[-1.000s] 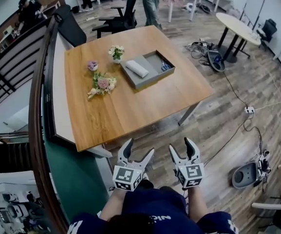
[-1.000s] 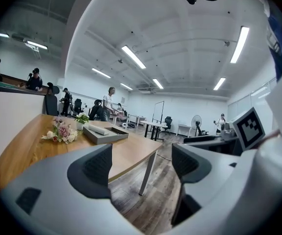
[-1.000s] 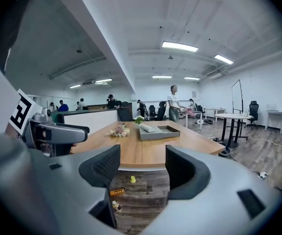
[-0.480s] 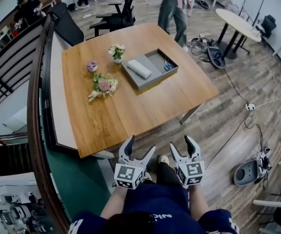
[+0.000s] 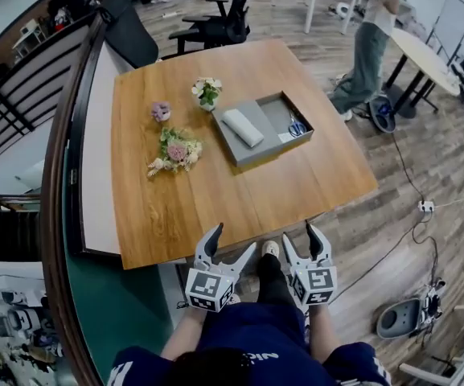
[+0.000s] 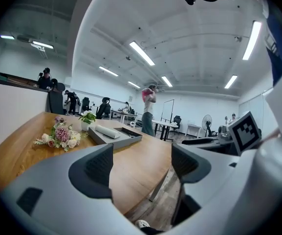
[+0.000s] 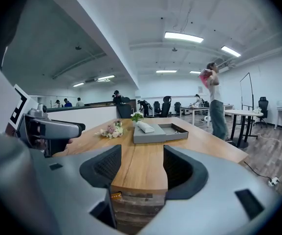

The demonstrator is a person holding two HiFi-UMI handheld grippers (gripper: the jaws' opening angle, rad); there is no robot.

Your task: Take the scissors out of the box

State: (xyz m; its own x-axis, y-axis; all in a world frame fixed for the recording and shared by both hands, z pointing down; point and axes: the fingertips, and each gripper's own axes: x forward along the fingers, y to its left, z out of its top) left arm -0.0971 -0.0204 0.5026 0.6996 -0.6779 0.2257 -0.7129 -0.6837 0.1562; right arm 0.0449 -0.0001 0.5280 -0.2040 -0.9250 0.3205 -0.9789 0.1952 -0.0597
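Observation:
Blue-handled scissors (image 5: 297, 127) lie in the right end of an open grey box (image 5: 273, 112) on the far half of the wooden table (image 5: 215, 191). A white roll (image 5: 242, 127) lies on the box's left part. My left gripper (image 5: 233, 241) and right gripper (image 5: 300, 238) hover side by side at the table's near edge, well short of the box. Both are open and empty. In the left gripper view the left gripper (image 6: 143, 163) faces the box (image 6: 116, 137). In the right gripper view the right gripper (image 7: 141, 168), its jaws just closing slightly on nothing, faces the box (image 7: 160, 131).
A flower bunch (image 5: 174, 149), a small purple flower (image 5: 161, 111) and a potted flower (image 5: 207, 91) sit left of the box. A person (image 5: 372, 39) walks past the table's far right corner. An office chair (image 5: 223, 22) stands behind, a railing (image 5: 63, 159) runs along the left.
Both grippers have moved forward up to the table's near edge, still side by side. The person behind the table has walked to the right.

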